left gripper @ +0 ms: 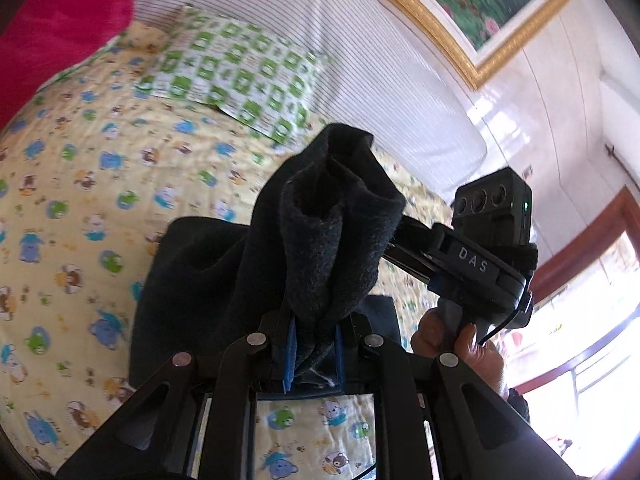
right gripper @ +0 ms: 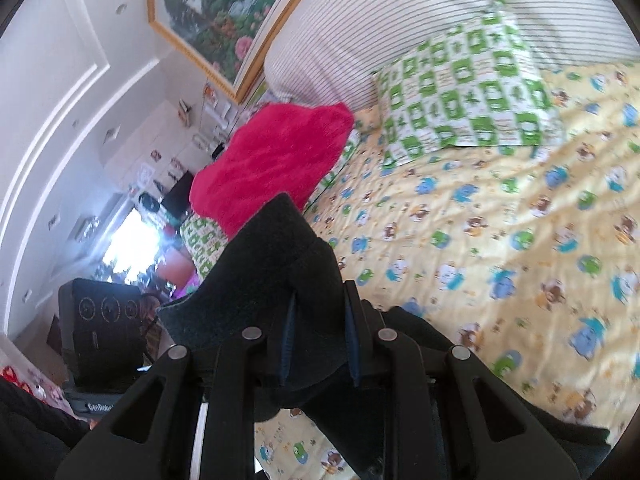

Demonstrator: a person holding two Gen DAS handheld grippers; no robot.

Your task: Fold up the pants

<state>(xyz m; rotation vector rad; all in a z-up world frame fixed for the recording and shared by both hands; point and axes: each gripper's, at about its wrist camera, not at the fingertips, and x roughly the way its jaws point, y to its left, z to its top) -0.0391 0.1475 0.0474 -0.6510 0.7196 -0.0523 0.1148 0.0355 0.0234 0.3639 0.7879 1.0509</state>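
The pants are dark navy fleece. In the left wrist view my left gripper [left gripper: 315, 354] is shut on a bunched edge of the pants [left gripper: 320, 232], which rise above the blue pads, with more cloth hanging left toward the bed. The right gripper's body [left gripper: 476, 264] shows to the right, held by a hand. In the right wrist view my right gripper [right gripper: 319, 350] is shut on another part of the pants [right gripper: 276, 256], which are lifted above the bed.
The bed has a yellow cartoon-print quilt [left gripper: 80, 160] [right gripper: 500, 220]. A green-checked pillow [left gripper: 236, 76] [right gripper: 468, 100] and a striped headboard cushion [left gripper: 360, 40] lie at its head. A pink blanket [right gripper: 276, 160] [left gripper: 52, 28] sits by the pillow. A framed picture [left gripper: 480, 4] hangs above.
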